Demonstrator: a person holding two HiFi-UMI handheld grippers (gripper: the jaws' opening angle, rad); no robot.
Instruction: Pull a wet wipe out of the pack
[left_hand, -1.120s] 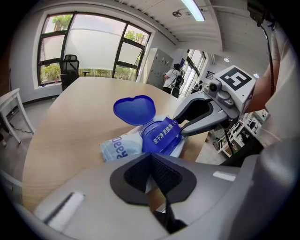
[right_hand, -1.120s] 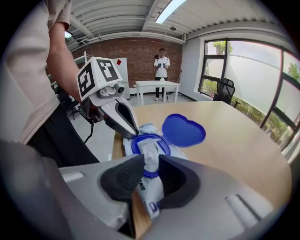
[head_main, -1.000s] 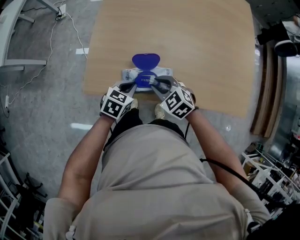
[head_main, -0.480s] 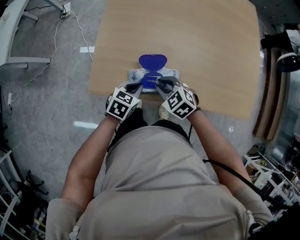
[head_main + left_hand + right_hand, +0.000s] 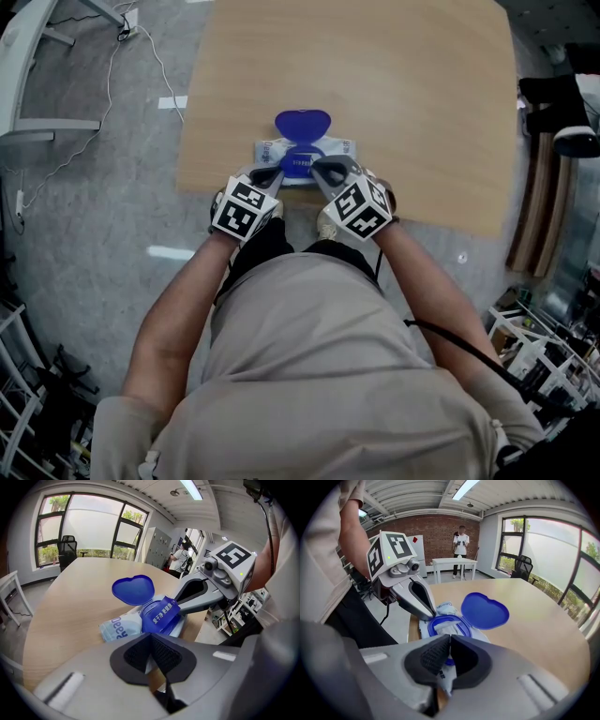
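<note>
Two grippers, both clenched.

1. Left gripper (image 5: pixel 150 638): jaws pressed together, with a pale sliver between the pads. This appears to be film at the near left end of the pack (image 5: pixel 339 148).
2. Right gripper (image 5: pixel 449 644): jaws closed on a fold of printed film at the pack's near edge, not on a wipe.
3. Location: the pack lies flat at the near edge of the table (image 5: pixel 403 84), between the two grippers. Its blue lid (image 5: pixel 302 123) is hinged open on the far side.
4. Wipe (image 5: pixel 446 628): white and crumpled inside the blue-ringed opening, not yet drawn out.

Assessment: the pack is light and soft, with slick film. It will likely lift with the wipe unless one gripper pins it down. The wipe is limp and damp, and it may tear or slip if only a thin edge is pinched. The best hold is the raised fold at the centre of the opening. One gripper must release the film to reach it.
</note>
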